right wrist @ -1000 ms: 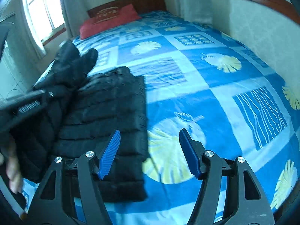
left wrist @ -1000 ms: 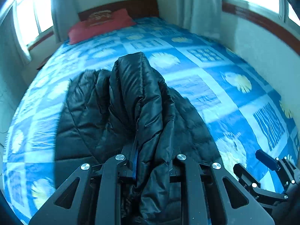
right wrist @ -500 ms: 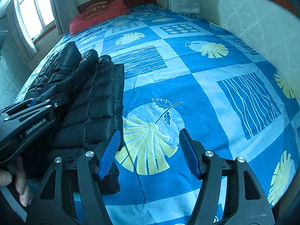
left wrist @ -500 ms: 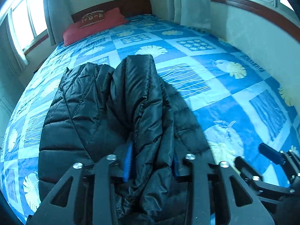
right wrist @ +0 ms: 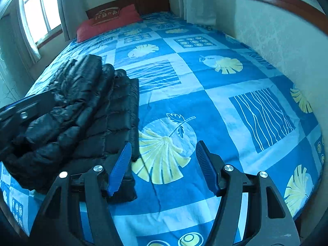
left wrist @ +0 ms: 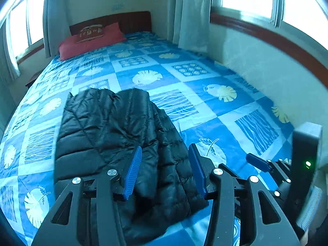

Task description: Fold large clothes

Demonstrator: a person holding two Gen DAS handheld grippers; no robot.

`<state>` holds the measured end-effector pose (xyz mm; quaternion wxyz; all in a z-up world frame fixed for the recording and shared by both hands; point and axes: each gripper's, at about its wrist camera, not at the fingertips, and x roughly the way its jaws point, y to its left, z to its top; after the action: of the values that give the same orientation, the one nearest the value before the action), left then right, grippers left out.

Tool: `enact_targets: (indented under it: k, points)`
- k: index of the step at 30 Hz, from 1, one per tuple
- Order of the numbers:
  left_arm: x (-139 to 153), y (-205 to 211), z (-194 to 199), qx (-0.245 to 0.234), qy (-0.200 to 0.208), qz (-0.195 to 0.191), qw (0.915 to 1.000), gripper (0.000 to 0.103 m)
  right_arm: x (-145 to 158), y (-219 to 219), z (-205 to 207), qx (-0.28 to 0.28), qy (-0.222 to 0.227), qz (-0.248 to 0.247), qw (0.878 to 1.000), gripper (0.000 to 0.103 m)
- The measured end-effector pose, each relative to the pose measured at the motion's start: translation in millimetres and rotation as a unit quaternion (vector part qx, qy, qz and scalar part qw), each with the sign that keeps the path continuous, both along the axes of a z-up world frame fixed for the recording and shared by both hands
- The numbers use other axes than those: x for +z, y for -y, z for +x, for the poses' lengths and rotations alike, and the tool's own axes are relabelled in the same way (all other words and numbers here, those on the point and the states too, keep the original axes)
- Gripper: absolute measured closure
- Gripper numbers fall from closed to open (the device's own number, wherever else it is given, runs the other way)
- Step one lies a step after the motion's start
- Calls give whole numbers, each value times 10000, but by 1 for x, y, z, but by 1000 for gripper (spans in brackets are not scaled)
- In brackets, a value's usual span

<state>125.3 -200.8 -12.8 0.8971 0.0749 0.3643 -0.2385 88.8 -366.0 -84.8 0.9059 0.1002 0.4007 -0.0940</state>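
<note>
Your left gripper [left wrist: 166,168] is spread wide open over the black puffy jacket [left wrist: 114,135], and nothing sits pinched between its blue pads [left wrist: 133,172]. A fold of the jacket bulges up in the gap between the pads, but you can't tell from this view if it touches them. Your right gripper [right wrist: 164,168] is wide open too — it hangs over the blue bedspread [right wrist: 225,106] with a yellow leaf print under it and holds nothing.

The jacket lies on the near left part of the bed, bunched and partly folded over itself. Your left view looks down on it from above, so you see its quilted top, spread out and dark, with its far edge near a wavy-line square of the bedspread. Your right view shows it from the side — there you see it as a thick stack with a lumpy roll on top, and its right edge lies just beside the left blue pad of the right gripper.

Only the left view shows the right gripper from outside, low at the right edge. Only the right view shows the left gripper's black body [right wrist: 22,112] resting against the jacket on the left.

Both views show the red pillow [left wrist: 92,39] at the far end, by the dark wood headboard [left wrist: 131,20].
</note>
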Motion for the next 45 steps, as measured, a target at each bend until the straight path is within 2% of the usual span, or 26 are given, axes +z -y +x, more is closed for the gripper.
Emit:
enact_targets:
  k: [3,4,6,9,12,14,16,20,25,27,28,29,31,35,40,42,45]
  points:
    - [12,-25,-4,121,82,-189,9997,54,8,-9,0,64,71,-7,10000,38]
    - [16,-42,-4,260,151,-250,9992,46,11,-13,0,94,95,-6,9999,38]
    - [20,-65,-3,478,245,-365,9979,37,17,-24,3,179,155,-1,9997,38]
    - [20,-111,5,939,343,-449,9940,36,27,-39,12,304,240,86,9992,36]
    - [5,-149,18,1391,279,-342,9893,35,33,-53,23,402,318,310,9982,30]
    - [-13,-174,27,1659,29,-425,9852,35,34,-64,34,472,337,523,9969,24]
    - [-28,-189,31,1794,-136,-462,9826,35,32,-74,44,550,258,687,9958,23]
    - [-51,-202,36,1859,-348,-417,9811,35,23,-94,66,618,-49,653,9959,21]
    - [-70,-207,38,1772,-545,-506,9814,35,1,-95,80,536,-555,750,9942,20]
    - [-74,-206,39,1740,-592,-508,9817,35,-6,-94,80,631,-621,1019,9908,36]
    - [-77,-205,40,1711,-643,-535,9817,35,-9,-95,80,709,-682,1068,9894,56]
    - [-79,-205,40,1696,-665,-565,9816,35,-9,-97,79,774,-658,995,9898,68]
    - [-78,-203,41,1628,-694,-680,9819,35,-4,-96,76,821,-510,743,9925,77]
    - [-70,-193,39,1392,-517,-760,9860,35,-8,-68,72,493,-454,453,9967,81]
    - [-84,-164,42,1032,-632,-609,9908,34,-50,-33,75,134,-729,212,9970,82]
    - [-91,-153,44,959,-629,-561,9918,33,-65,-25,79,109,-745,379,9964,81]
    - [-100,-139,49,978,-686,-351,9922,33,-65,-22,81,145,-709,480,9962,81]
